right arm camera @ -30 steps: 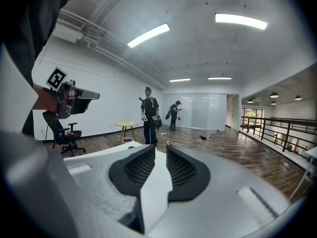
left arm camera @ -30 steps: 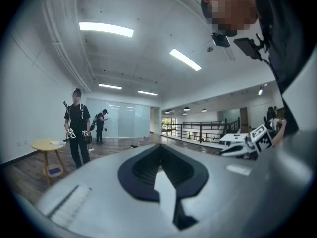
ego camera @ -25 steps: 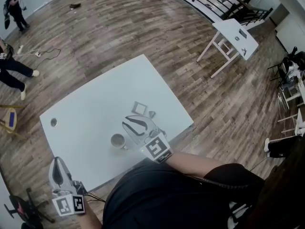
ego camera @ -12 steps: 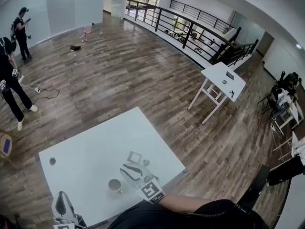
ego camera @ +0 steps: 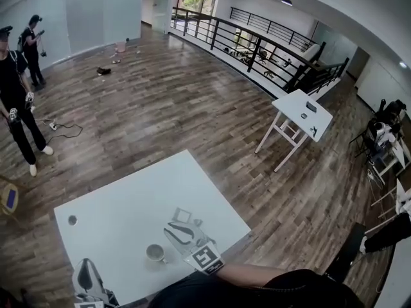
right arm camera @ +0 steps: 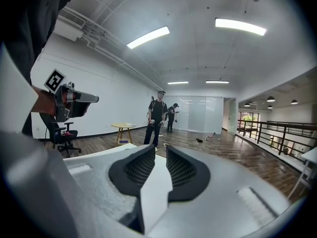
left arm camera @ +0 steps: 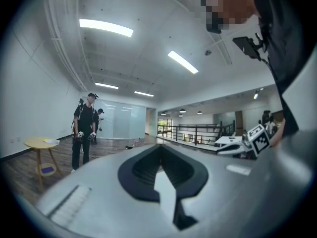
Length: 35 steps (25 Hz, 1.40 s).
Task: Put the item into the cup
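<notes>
Head view: R gripper (ego camera: 172,230) jaws apart, empty, near cup (ego camera: 155,253); L gripper (ego camera: 83,269) jaws together.

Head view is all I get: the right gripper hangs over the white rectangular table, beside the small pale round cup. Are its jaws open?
Observer: Yes. The right gripper view shows the right gripper with its dark ribbed pads apart and nothing between them.
Operator: Is it aimed at the cup?
Observer: No. The small pale round cup is absent from that view. It looks across the white rectangular table toward a person in black clothes.
Operator: And the left gripper?
Observer: The left gripper view shows the left gripper with its pad tips together, holding nothing.
</notes>
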{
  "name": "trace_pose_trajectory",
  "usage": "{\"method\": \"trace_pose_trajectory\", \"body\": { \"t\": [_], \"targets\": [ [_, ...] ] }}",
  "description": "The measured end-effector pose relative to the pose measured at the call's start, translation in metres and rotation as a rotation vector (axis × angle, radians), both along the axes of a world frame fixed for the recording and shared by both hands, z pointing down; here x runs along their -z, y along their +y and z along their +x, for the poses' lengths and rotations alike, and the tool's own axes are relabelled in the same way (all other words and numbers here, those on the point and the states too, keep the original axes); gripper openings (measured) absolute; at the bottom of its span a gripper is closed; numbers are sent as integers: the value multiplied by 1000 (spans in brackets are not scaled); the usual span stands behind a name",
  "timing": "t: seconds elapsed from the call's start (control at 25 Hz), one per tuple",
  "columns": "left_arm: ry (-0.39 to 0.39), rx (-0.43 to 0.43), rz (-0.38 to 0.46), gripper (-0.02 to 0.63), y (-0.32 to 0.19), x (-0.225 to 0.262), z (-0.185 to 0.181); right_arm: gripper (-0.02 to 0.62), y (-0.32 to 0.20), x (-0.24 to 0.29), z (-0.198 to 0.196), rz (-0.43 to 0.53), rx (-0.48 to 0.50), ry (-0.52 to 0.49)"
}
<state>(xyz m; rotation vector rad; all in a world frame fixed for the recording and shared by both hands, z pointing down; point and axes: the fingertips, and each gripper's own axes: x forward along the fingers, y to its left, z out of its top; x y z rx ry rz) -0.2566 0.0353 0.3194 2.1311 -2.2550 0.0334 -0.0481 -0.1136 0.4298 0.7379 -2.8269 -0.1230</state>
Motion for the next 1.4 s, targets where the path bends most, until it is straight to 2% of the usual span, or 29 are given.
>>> {"method": "trace_pose_trajectory", "body": {
  "t": [0.36, 0.76, 1.0, 1.12, 1.24, 1.4],
  "targets": [
    [19, 24, 15, -2, 5, -6, -2, 77, -7, 28, -7, 21, 16, -17],
    [2, 18, 15, -2, 2, 8, 2, 77, -12, 42, -3, 29, 8, -28],
    [-14, -36, 41, -2, -50, -6, -1, 77, -48, 61, 13, 61, -66, -74],
    [-37, 29, -3, -2, -57, -5, 5, 77, -57, 72, 18, 37, -49, -59],
    [-58, 61, -33, -2, -66, -6, 28, 77, -67, 72, 48, 45, -58, -85],
    [-27, 90, -38, -2, -67, -7, 33, 77, -73, 77, 62, 32, -91, -97]
  ]
}}
